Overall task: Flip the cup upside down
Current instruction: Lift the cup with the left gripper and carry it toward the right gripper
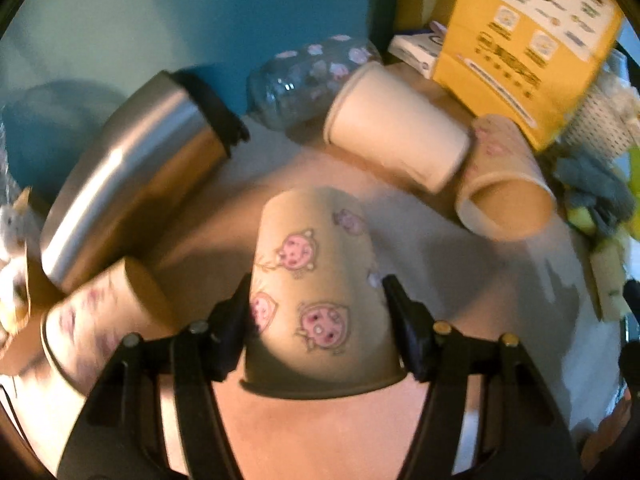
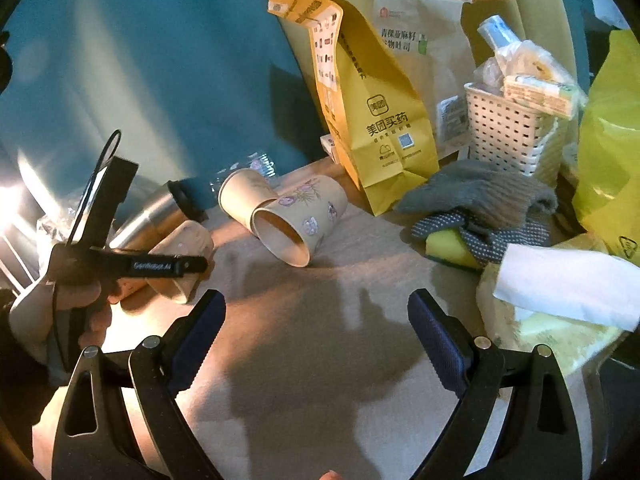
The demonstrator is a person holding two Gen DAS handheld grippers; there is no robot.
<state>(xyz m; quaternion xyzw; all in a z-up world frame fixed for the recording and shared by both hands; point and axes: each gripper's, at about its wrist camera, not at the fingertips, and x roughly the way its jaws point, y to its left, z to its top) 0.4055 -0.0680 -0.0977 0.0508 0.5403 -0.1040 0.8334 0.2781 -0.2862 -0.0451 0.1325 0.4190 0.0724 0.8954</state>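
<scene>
A beige paper cup with pink cartoon prints (image 1: 316, 292) stands upside down on the table, rim down and base up. My left gripper (image 1: 318, 304) is shut on its sides. In the right wrist view the left gripper's body (image 2: 120, 264) hides most of this cup (image 2: 180, 248) at the left. My right gripper (image 2: 316, 332) is open and empty above the table, to the right of the held cup.
Around it lie a steel flask (image 1: 128, 184), a white paper cup (image 1: 396, 136), a clear printed bottle (image 1: 308, 76) and two more printed cups (image 1: 504, 188) (image 1: 104, 312). A yellow paper bag (image 2: 368, 120), a white basket (image 2: 512, 128), grey gloves (image 2: 480, 204) and tissues (image 2: 560, 280) crowd the right.
</scene>
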